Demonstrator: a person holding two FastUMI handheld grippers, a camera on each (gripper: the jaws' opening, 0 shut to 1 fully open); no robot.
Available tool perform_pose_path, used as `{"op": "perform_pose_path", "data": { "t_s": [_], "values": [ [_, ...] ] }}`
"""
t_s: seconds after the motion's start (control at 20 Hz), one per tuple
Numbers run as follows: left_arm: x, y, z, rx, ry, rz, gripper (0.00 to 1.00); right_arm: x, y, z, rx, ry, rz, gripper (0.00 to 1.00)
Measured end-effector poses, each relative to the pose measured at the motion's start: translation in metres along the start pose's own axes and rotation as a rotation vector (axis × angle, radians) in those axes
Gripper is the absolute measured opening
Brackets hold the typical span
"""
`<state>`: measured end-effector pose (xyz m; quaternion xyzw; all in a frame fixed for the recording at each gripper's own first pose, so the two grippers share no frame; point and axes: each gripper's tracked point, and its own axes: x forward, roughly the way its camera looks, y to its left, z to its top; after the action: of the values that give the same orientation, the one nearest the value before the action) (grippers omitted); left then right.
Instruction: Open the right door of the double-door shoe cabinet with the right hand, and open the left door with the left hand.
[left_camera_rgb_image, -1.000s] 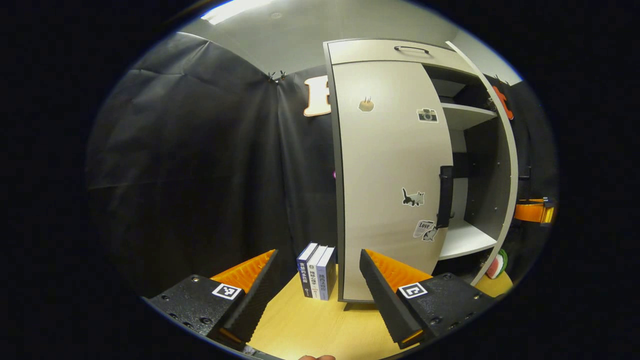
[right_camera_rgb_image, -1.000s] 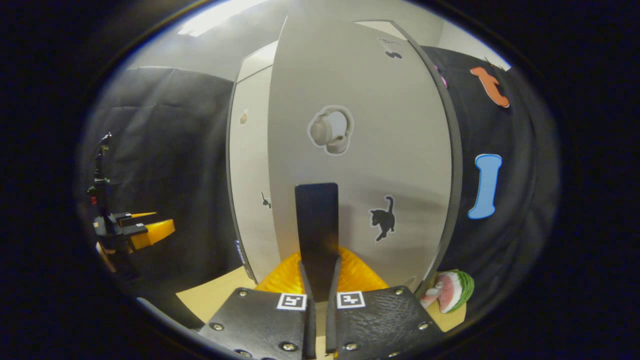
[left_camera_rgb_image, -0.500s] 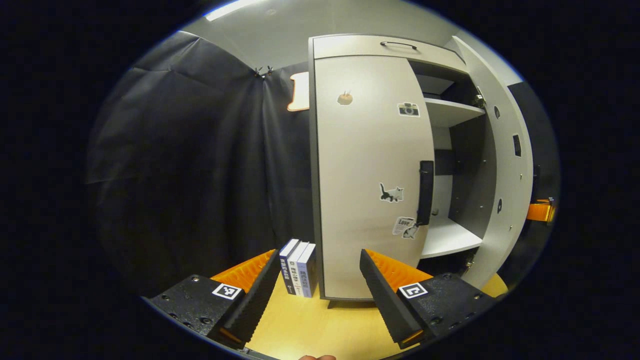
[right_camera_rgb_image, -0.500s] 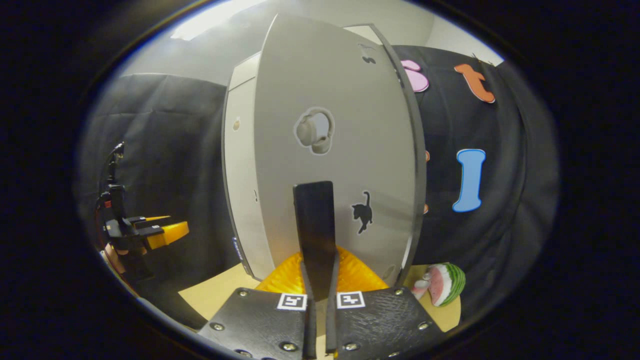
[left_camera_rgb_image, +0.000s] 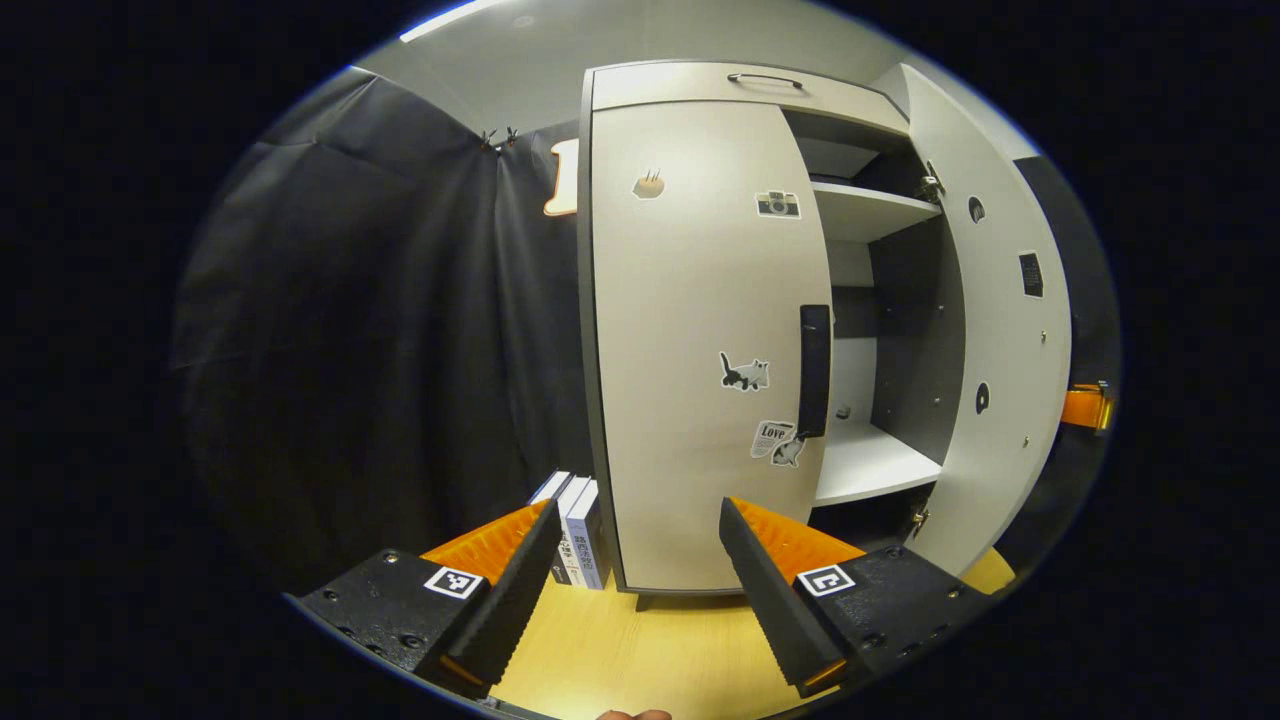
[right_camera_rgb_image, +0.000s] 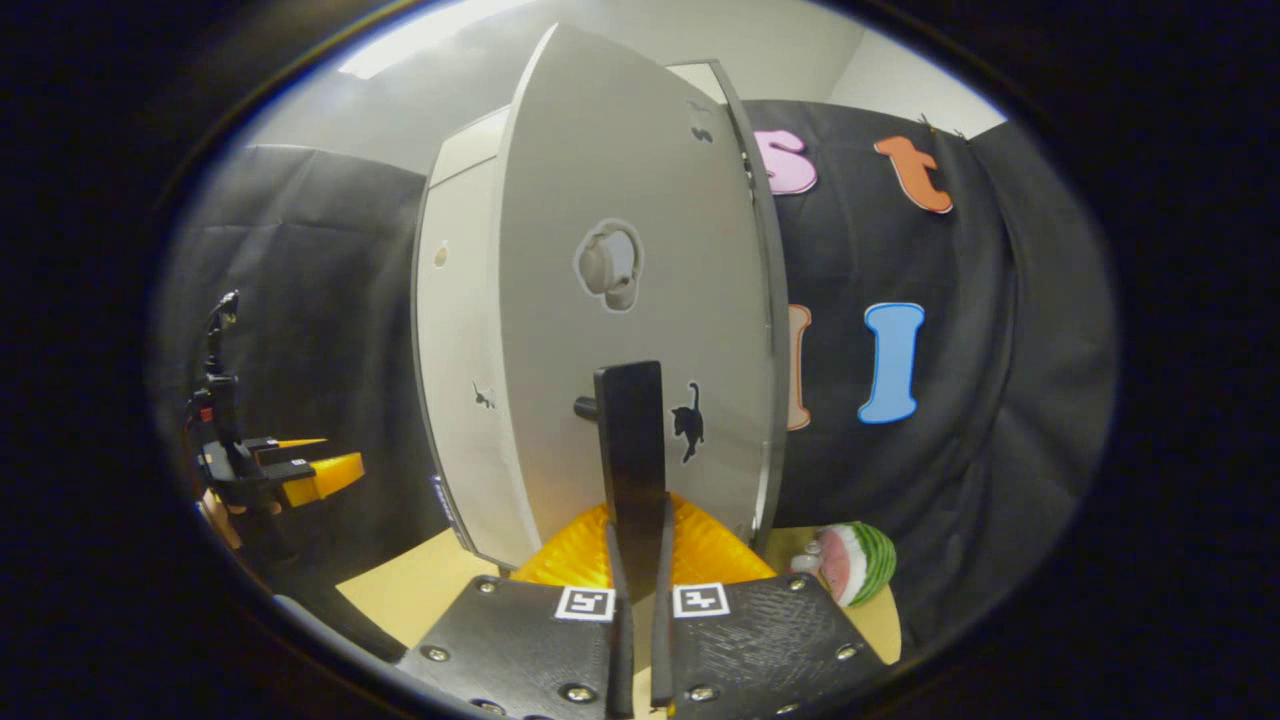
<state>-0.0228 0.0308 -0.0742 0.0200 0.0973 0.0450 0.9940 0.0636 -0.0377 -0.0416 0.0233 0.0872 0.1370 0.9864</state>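
A grey double-door shoe cabinet stands on a wooden table. In the left gripper view its left door (left_camera_rgb_image: 690, 340) is closed, with a black vertical handle (left_camera_rgb_image: 814, 370) at its right edge. The right door (left_camera_rgb_image: 1000, 330) is swung wide open, baring the shelves (left_camera_rgb_image: 870, 465). My left gripper (left_camera_rgb_image: 640, 600) is open, in front of and below the left door, apart from it. In the right gripper view my right gripper (right_camera_rgb_image: 638, 600) is shut on the right door's black handle (right_camera_rgb_image: 630, 440), with the right door (right_camera_rgb_image: 620, 300) edging away from me. The left gripper (right_camera_rgb_image: 280, 470) shows far left.
Three books (left_camera_rgb_image: 575, 530) stand upright on the table (left_camera_rgb_image: 640, 650) against the cabinet's left side. A watermelon-slice toy (right_camera_rgb_image: 855, 560) lies on the table right of the open door. Black cloth walls close the booth behind and beside the cabinet.
The right door has swung farther open with my right gripper on its handle. My left gripper, still open, has shifted so the cabinet sits more to the left in its view.
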Motion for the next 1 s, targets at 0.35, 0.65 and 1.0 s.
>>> {"op": "perform_pose_path", "data": {
  "t_s": [0.35, 0.65, 1.0],
  "values": [
    [0.007, -0.007, 0.0, -0.006, -0.007, -0.039, 0.98, -0.012, -0.033, 0.002, 0.029, -0.01, -0.16, 0.06],
    [0.014, -0.019, 0.001, -0.018, -0.003, -0.081, 0.98, -0.022, -0.075, 0.003, 0.061, -0.032, -0.29, 0.01],
    [0.02, -0.03, -0.003, -0.016, 0.013, -0.109, 0.98, -0.024, -0.085, -0.002, 0.175, -0.054, -0.251, 0.01]
  ]
}}
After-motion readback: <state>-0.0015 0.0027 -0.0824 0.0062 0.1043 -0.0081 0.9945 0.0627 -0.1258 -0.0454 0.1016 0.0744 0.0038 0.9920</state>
